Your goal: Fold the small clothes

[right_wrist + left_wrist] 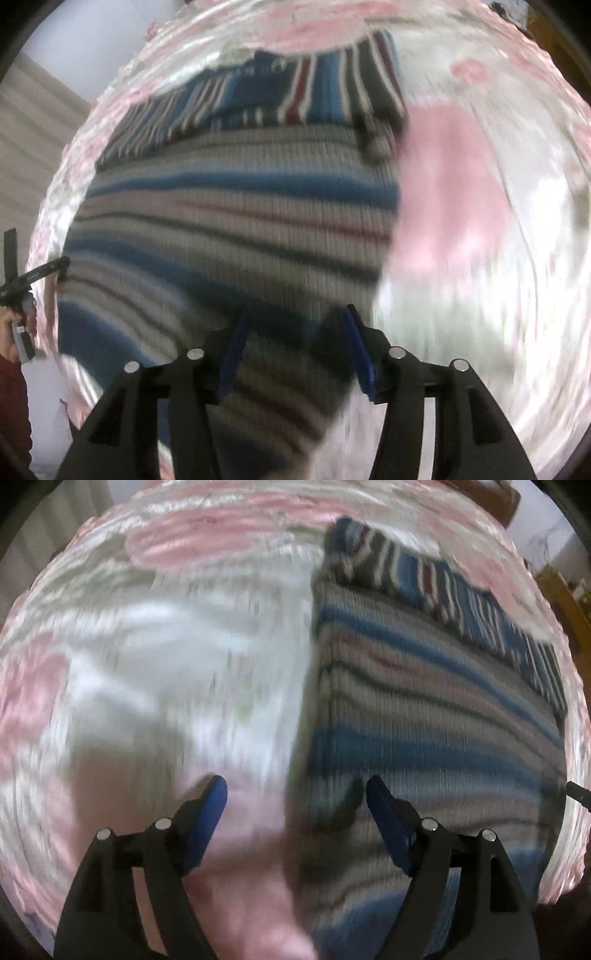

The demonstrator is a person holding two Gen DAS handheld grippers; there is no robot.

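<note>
The striped knit sweater (pixel 236 221) lies flat on the pink-and-white floral bedspread (pixel 155 635), one sleeve (pixel 461 602) folded across its top, likely ready for another fold. The left hand-held gripper (pixel 295 794) straddles its left edge, released. The right hand-held gripper (pixel 295 325) hangs released over the near right corner. Bare bedspread surrounds the sweater.

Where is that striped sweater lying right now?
The striped sweater lies spread on the pink-and-white floral cloth. It fills the right half of the left wrist view and the centre-left of the right wrist view, just ahead of both open tools.
</note>
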